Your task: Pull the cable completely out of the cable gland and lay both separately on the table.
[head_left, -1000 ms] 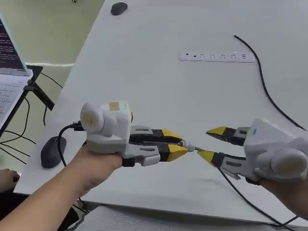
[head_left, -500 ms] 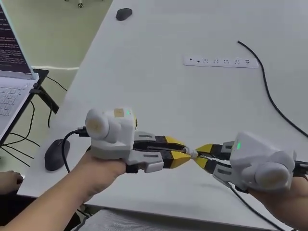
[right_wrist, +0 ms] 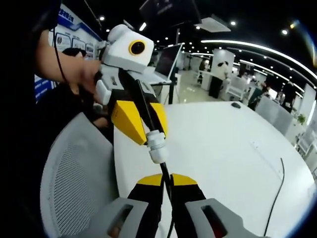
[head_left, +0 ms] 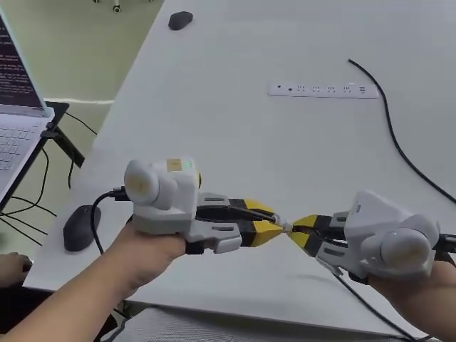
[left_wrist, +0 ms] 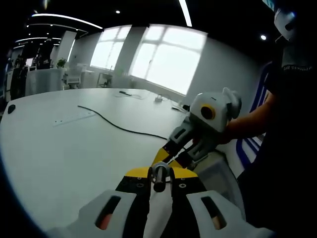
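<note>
1. Swinging in since a second ago, the right gripper (head_left: 299, 231) has shut from wide.
2. Over the table's (head_left: 235, 157) near edge the left gripper (head_left: 274, 222) clamps the gland (right_wrist: 155, 145); the right pinches the cable (right_wrist: 166, 173) just beside it.
3. Pulling apart can likely begin.
4. At the left edge a mouse (head_left: 77, 226), far right a strip (head_left: 322, 90); bright office beyond.

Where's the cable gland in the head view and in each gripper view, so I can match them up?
Head view: cable gland low centre, between left gripper and right gripper.
Left gripper view: cable gland bottom centre, end-on in its own jaws.
Right gripper view: cable gland mid-frame, on the cable above its own jaws.
Shared landmark: loose black cord.
</note>
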### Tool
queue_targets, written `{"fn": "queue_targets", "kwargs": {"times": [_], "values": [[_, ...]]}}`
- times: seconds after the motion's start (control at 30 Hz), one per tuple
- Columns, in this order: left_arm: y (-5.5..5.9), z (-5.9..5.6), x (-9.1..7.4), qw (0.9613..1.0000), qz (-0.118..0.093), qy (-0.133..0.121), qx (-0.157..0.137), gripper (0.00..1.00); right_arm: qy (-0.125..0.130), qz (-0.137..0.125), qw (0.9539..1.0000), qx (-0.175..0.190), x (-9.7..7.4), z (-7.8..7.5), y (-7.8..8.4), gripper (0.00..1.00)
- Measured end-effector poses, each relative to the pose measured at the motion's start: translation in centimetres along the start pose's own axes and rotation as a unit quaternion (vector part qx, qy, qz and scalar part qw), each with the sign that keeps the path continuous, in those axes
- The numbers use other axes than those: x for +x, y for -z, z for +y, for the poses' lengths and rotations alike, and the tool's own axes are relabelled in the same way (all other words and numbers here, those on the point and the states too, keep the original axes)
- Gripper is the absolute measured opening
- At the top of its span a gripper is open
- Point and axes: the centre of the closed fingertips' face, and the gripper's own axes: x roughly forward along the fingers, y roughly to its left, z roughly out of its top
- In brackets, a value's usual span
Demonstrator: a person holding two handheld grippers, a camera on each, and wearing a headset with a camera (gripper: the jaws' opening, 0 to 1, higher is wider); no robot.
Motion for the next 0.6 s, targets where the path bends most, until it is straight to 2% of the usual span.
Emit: {"fn": "queue_targets", "kwargs": {"times": [0.1, 0.27, 0.37, 0.5, 0.6], "values": [[-0.4, -0.1, -0.1, 1.0, -0.006, -0.001, -0.002, 0.15, 0.004, 0.003, 0.9997, 0.023, -0.2, -0.3, 0.7, 0.0], [-1.1, 0.0, -0.3, 0.9997, -0.024, -0.003, -0.009, 0.15, 0.015, 0.006, 0.9965, 0.082, -0.5, -1.3, 2.1, 0.0], [-1.3, 0.1, -0.3, 0.9996, -0.027, -0.004, -0.012, 0.15, 0.023, 0.01, 0.9904, 0.136, -0.7, -1.8, 3.0, 0.0], [-1.4, 0.2, -0.4, 0.9994, -0.032, -0.005, -0.016, 0.15, 0.038, 0.007, 0.9812, 0.189, -0.9, -2.6, 4.1, 0.0], [-1.7, 0.3, -0.6, 0.999, -0.04, -0.005, -0.021, 0.15, 0.049, 0.01, 0.9699, 0.238, -1.1, -3.1, 5.3, 0.0]]}}
